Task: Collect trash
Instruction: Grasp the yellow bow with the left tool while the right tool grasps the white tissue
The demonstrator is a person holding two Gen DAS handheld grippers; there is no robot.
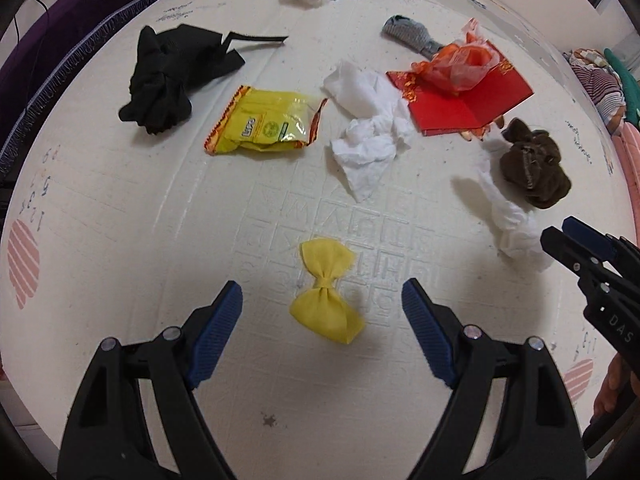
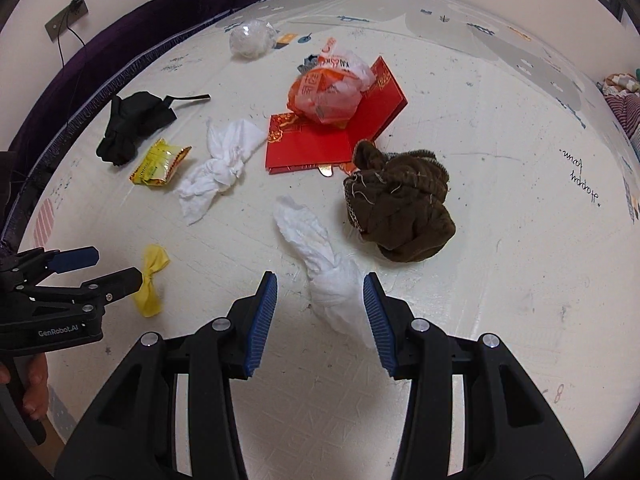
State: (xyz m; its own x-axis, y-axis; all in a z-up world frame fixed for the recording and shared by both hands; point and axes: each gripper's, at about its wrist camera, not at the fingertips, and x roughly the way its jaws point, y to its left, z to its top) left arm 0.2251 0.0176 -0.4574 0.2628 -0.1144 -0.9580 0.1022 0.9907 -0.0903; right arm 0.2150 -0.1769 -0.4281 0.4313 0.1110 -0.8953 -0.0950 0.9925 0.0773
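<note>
Right between your right gripper (image 2: 320,320) fingers sits a twisted white tissue (image 2: 332,280), low on the white mat (image 2: 500,240). The jaws are spread fairly wide on either side of it and neither blue pad looks to be pressing it, though the right pad is very close to it. Your left gripper (image 1: 322,328) is spread even wider, with a little yellow bow-shaped wrapper (image 1: 326,300) lying flat between its fingertips, clear of both pads.

Just beyond the tissue, up and to the right, you've got a crumpled brown cloth (image 2: 400,208). Further back there's a red folded card (image 2: 332,136) with an orange-and-white plastic bag (image 2: 328,92) sitting on top of it. Left of the card is a second, knotted white tissue (image 2: 220,168), then a yellow snack packet (image 2: 160,164), then a bunched black cloth (image 2: 132,128) with a strap sticking out.

Way at the far edge you can see a balled-up clear plastic bag (image 2: 252,38). The left wrist view also catches a grey sock-like thing (image 1: 412,34) poking out behind the orange bag. A dark purple fabric edge (image 2: 120,40) runs along the mat's left side.
</note>
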